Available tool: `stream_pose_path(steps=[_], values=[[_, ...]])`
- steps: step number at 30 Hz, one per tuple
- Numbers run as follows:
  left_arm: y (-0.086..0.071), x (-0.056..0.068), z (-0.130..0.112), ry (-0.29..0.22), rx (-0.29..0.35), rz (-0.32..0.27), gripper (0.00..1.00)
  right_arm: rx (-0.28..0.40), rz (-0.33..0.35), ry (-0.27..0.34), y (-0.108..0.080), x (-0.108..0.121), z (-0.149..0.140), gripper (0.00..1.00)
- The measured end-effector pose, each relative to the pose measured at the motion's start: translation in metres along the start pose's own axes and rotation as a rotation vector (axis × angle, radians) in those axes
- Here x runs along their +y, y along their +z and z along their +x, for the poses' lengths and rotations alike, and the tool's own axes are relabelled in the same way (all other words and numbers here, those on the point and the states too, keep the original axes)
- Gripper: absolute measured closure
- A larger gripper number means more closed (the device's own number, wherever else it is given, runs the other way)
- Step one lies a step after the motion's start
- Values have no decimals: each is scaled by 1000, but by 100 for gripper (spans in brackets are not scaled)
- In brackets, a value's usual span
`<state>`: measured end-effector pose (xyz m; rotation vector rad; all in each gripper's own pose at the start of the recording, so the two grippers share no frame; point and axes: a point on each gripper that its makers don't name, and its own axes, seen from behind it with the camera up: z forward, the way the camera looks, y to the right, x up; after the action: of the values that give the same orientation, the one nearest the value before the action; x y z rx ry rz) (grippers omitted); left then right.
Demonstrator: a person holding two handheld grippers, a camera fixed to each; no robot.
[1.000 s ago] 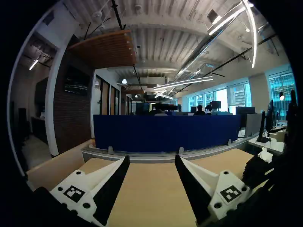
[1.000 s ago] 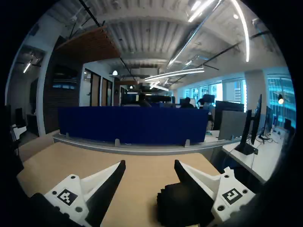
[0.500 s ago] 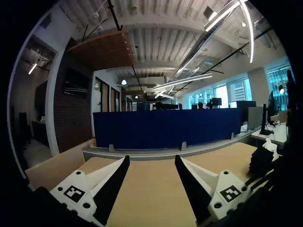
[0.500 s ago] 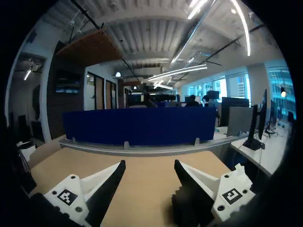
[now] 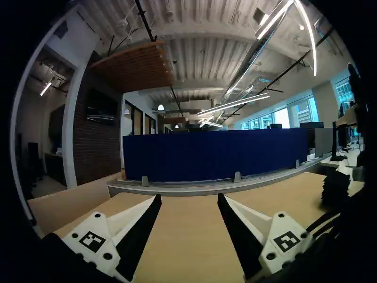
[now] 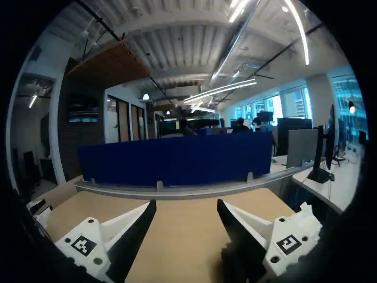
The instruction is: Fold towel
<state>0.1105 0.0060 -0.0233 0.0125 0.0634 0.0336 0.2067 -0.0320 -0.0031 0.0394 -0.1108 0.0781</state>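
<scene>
A dark folded stack of cloth (image 5: pixel 335 187), seemingly towels, sits on the light wooden table (image 5: pixel 188 236) at the far right of the left gripper view. My left gripper (image 5: pixel 188 219) hovers over the bare tabletop, open, with nothing between its white fingers (image 5: pixel 136 221). In the right gripper view my right gripper (image 6: pixel 186 221) is also open and holds nothing. The same dark stack (image 6: pixel 231 257) peeks out low beside its right finger (image 6: pixel 254 226), mostly hidden by it.
A blue divider panel (image 5: pixel 212 155) on a grey rail (image 6: pixel 188 191) closes the table's far edge. Desks with monitors (image 6: pixel 325 146) stand to the right. A brick wall (image 5: pixel 94 155) rises on the left. A small white object (image 6: pixel 37 210) lies at the table's left edge.
Both views have swung leftward. The dark stack has slid toward the right edge in the left gripper view and sunk lower behind the right finger in the right gripper view. Both grippers stay open.
</scene>
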Motion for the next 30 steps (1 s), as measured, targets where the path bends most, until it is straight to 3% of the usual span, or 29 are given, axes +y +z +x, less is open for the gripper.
stream_pose_path(steps=[17,30], values=[[5,-9,-77,-10,-5,22,12,-25,44,-51,21,-22,-37,0],[13,-13,-100,-37,-12,26,12,-24,51,-58,25,-31,-40,0]])
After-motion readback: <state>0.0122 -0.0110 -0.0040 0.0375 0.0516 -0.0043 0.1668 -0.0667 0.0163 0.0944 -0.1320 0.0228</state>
